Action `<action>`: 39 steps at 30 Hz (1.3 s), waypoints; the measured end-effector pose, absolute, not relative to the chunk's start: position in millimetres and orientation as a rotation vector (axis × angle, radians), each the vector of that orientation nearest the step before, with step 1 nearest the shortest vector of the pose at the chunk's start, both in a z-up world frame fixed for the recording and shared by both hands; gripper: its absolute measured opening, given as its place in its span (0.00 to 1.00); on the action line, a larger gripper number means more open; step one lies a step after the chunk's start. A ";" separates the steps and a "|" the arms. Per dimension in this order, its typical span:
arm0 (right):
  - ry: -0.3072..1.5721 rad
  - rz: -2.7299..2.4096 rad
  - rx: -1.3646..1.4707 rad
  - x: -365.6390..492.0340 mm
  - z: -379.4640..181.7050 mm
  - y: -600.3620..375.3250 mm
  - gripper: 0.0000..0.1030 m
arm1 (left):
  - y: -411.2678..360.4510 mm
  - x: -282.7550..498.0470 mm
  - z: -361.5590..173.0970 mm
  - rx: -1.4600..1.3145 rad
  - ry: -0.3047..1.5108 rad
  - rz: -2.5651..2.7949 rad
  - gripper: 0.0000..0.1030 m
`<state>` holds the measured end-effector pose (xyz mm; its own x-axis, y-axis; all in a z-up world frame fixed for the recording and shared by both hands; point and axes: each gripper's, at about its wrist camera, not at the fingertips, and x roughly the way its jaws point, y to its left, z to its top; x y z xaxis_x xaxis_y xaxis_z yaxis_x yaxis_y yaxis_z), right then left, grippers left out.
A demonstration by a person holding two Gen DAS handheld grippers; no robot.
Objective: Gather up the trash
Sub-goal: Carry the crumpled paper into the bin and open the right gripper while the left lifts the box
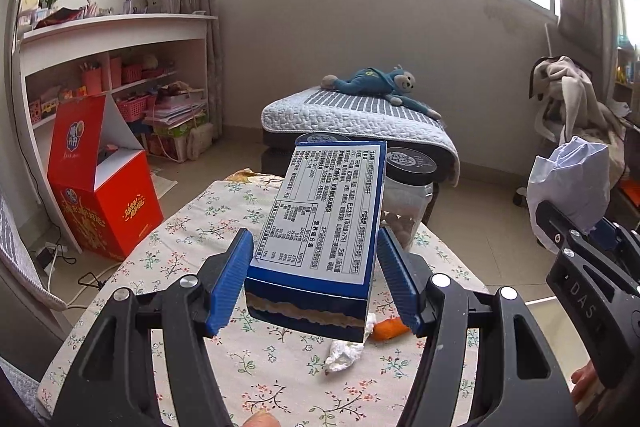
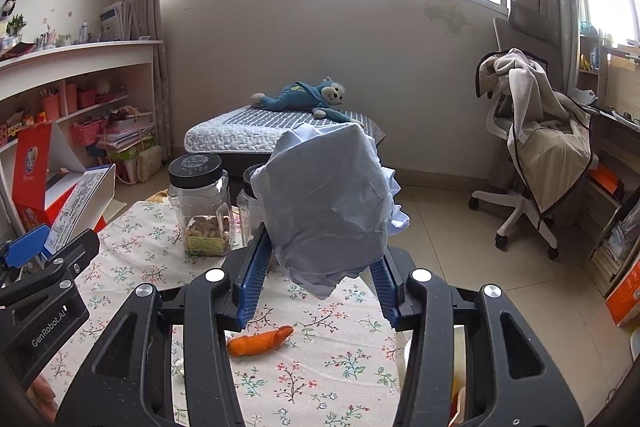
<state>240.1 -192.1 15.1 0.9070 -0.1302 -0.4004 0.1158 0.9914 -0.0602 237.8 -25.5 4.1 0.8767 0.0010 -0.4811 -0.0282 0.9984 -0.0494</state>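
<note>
My left gripper (image 1: 316, 255) is shut on a blue and white carton (image 1: 324, 223) with a printed label, held above the floral tablecloth (image 1: 224, 211). My right gripper (image 2: 320, 259) is shut on a crumpled pale blue paper ball (image 2: 328, 203), held above the table; the ball also shows in the left wrist view (image 1: 568, 187). An orange peel scrap (image 2: 260, 341) lies on the cloth below the right gripper, and also in the left wrist view (image 1: 386, 329). A crumpled white wrapper (image 1: 344, 355) lies beside it.
Two clear jars with black lids (image 2: 200, 203) stand at the table's far end. An open red box (image 1: 100, 187) stands on the floor at the left by the shelves (image 1: 120, 27). A low bed with a plush monkey (image 1: 372, 83) and an office chair (image 2: 532, 147) are beyond.
</note>
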 end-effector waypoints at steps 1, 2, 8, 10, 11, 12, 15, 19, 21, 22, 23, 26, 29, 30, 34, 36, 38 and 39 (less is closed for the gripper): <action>0.415 -0.134 -0.034 238.5 15.4 -196.7 0.44 | -29.4 237.5 3.9 -0.053 0.503 0.009 0.61; 0.416 -0.141 -0.034 237.0 15.6 -201.2 0.44 | -33.7 237.5 4.1 -0.050 0.504 0.001 0.61; 0.423 -0.189 -0.032 228.6 16.2 -228.7 0.44 | -58.0 235.1 3.0 -0.031 0.505 -0.039 0.61; 0.426 -0.206 -0.029 225.2 16.0 -238.1 0.44 | -65.7 234.1 1.8 -0.025 0.508 -0.052 0.61; 0.429 -0.217 -0.029 224.0 15.6 -243.0 0.44 | -69.7 234.5 1.4 -0.022 0.510 -0.059 0.61; 0.433 -0.227 -0.028 223.2 14.9 -248.1 0.44 | -73.7 234.3 0.8 -0.021 0.513 -0.066 0.61; 0.455 -0.260 -0.014 220.4 11.7 -265.5 0.44 | -83.9 233.9 -0.1 -0.014 0.516 -0.084 0.61; 0.480 -0.308 0.005 216.6 6.3 -289.9 0.44 | -99.0 232.1 -2.1 -0.004 0.520 -0.111 0.61; 0.490 -0.332 0.013 214.4 3.4 -302.3 0.44 | -107.4 230.9 -4.1 0.003 0.523 -0.125 0.61; 0.495 -0.346 0.017 213.4 2.0 -308.8 0.44 | -111.9 230.3 -5.1 0.008 0.524 -0.132 0.61; 0.501 -0.358 0.023 212.1 0.3 -315.2 0.44 | -116.5 229.8 -6.2 0.013 0.527 -0.139 0.61; 0.525 -0.392 0.049 208.8 -4.8 -335.5 0.44 | -131.2 227.1 -9.3 0.028 0.532 -0.161 0.61; 0.546 -0.430 0.072 206.6 -9.3 -354.2 0.44 | -144.8 225.0 -13.4 0.043 0.540 -0.182 0.61; 0.554 -0.443 0.080 205.3 -11.0 -360.1 0.44 | -149.4 224.0 -14.8 0.046 0.544 -0.190 0.61; 0.583 -0.482 0.122 200.6 -18.8 -383.2 0.44 | -169.5 220.6 -19.6 0.062 0.561 -0.224 0.61; 0.588 -0.498 0.140 197.3 -20.2 -392.6 0.47 | -180.2 218.7 -21.3 0.070 0.567 -0.243 0.61; 0.575 -0.531 0.149 192.9 -19.6 -399.8 0.66 | -193.0 217.6 -22.6 0.073 0.578 -0.267 0.61; 0.557 -0.564 0.154 188.6 -18.2 -403.4 0.80 | -199.6 217.0 -23.4 0.074 0.585 -0.281 0.61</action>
